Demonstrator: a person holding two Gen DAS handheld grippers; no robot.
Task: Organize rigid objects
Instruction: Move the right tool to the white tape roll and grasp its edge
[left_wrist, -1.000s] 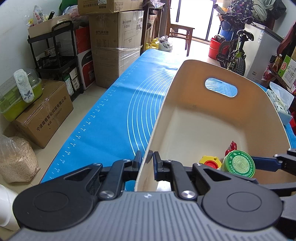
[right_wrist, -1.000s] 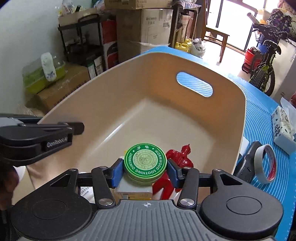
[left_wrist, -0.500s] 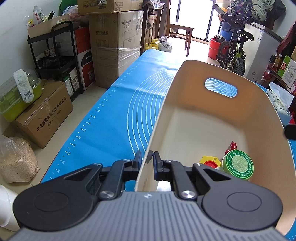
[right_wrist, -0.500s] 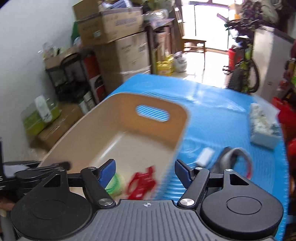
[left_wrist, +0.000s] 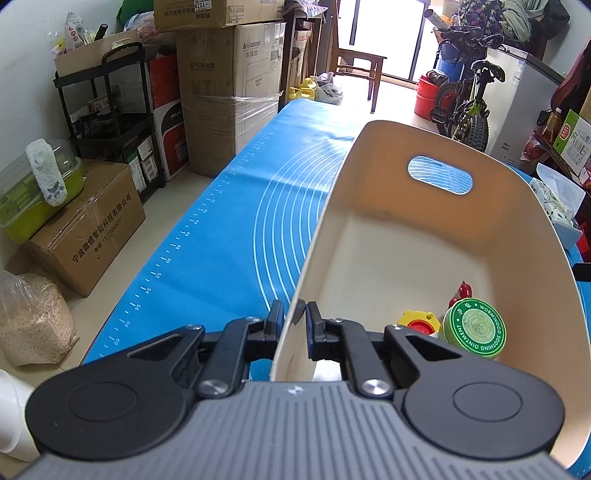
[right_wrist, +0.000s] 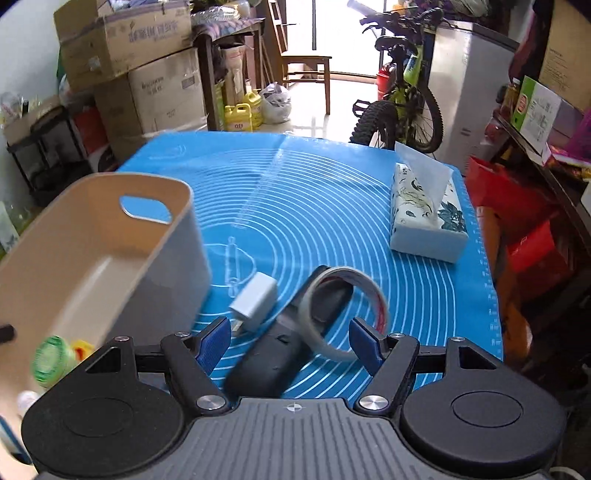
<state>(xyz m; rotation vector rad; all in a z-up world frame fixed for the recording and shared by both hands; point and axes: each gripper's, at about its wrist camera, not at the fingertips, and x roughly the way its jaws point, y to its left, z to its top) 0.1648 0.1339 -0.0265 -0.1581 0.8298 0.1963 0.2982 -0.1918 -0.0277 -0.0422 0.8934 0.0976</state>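
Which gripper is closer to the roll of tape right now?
Right. The right gripper hangs open just over the tape roll on the mat; the left gripper is shut on the bin wall, away from it.

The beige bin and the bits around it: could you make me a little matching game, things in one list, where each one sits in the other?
Things:
1. green ointment tin
2. tape roll
3. tissue pack
4. white charger

Places:
A. leaning on a black device on the mat
B. inside the beige bin
C. far right side of the blue mat
D. on the mat, just outside the bin's wall

Pairs: 1-B, 2-A, 3-C, 4-D
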